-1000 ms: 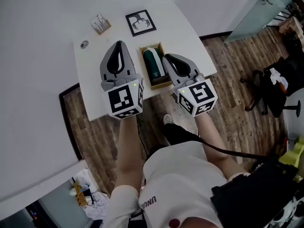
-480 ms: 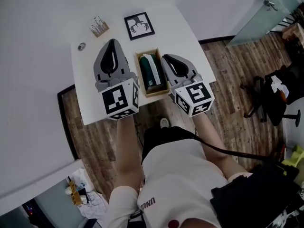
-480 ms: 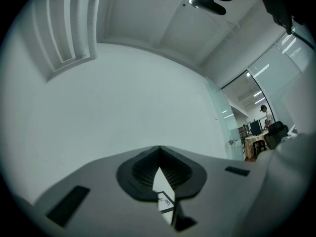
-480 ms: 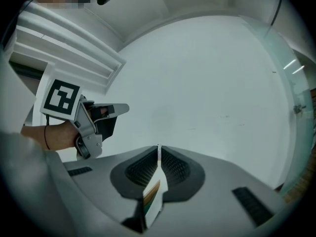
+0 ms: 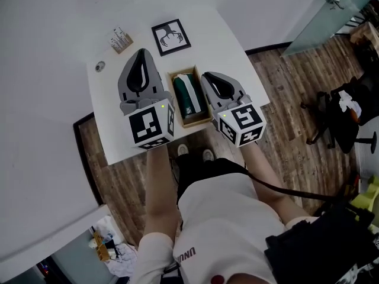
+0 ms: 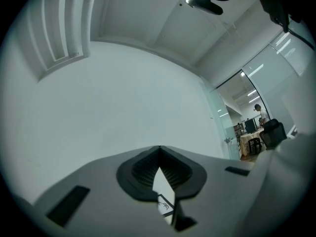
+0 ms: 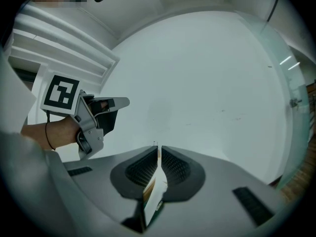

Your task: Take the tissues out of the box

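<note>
An open wooden box (image 5: 196,122) lies on the white table (image 5: 219,40) and holds a dark green tissue pack (image 5: 188,96) with a white stripe. My left gripper (image 5: 141,52) hovers just left of the box, pointing away from me, its jaws shut on nothing. My right gripper (image 5: 205,76) hangs close along the box's right side, also shut and empty. In the left gripper view the left gripper (image 6: 159,147) has its pads meeting at the tips. In the right gripper view the right gripper (image 7: 158,146) is shut too, with the left gripper (image 7: 121,101) off to its left.
A framed black-and-white picture (image 5: 171,37) lies at the table's far edge, beside a small wooden card holder (image 5: 121,39) and a small round disc (image 5: 99,66). White walls bound the table on the left. A black office chair (image 5: 340,108) stands on the wooden floor at right.
Both grippers have slid a little farther out over the table alongside the box. Their jaws stayed shut and the box has not been touched.
</note>
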### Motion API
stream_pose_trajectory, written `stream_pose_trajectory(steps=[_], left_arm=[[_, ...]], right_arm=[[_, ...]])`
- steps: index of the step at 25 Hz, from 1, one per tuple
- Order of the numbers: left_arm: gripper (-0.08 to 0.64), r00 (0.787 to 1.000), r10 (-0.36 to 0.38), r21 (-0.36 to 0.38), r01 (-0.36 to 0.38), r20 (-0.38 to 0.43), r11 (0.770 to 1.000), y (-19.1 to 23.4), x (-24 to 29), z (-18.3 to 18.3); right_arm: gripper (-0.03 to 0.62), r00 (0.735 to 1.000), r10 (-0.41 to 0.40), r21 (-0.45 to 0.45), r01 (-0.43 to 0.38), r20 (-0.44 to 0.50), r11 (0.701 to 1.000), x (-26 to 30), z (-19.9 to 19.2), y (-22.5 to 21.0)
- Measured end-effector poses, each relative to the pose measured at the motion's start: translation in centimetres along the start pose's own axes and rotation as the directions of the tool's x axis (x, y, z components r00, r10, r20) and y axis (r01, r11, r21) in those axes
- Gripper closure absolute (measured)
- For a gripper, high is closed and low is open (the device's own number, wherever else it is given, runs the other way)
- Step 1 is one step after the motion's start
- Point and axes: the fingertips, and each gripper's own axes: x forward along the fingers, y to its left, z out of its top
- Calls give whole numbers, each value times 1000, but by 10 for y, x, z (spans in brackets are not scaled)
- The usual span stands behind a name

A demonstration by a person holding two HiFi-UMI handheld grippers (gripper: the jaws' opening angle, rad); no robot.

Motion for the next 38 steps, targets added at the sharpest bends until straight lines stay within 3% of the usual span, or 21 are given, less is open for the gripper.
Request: stream_pose_trajectory(steps=[11,17,18,20,22,29,38], left_arm=[[548,996,-87,-31,87,1,996,8,30,-10],[548,991,-126,-46,125,-33,991,18,45,-31],[548,991,-130,-51,128,-37,990,20,47,-34],[548,990,-139,-61,136,-41,989,24,49,-38],[548,988,-146,-70,143,-46,987,28,51,-42],[548,981,-183,-97,177,-59,979,39,62,-55],[548,969,-234,-128,223,-80,967,41,75,-73]], right_arm=[[571,991,-57,48,63,-121,997,21,-34,-5],[568,969,-117,66,134,-215,989,39,-52,-11],[558,967,-115,76,135,-227,988,42,-55,-9],[453,965,-103,95,129,-240,987,48,-59,-5],[419,959,-105,95,134,-262,986,53,-64,-1],[373,901,-159,85,210,-404,974,68,-97,0],[362,829,-197,83,280,-524,956,77,-129,-4]])
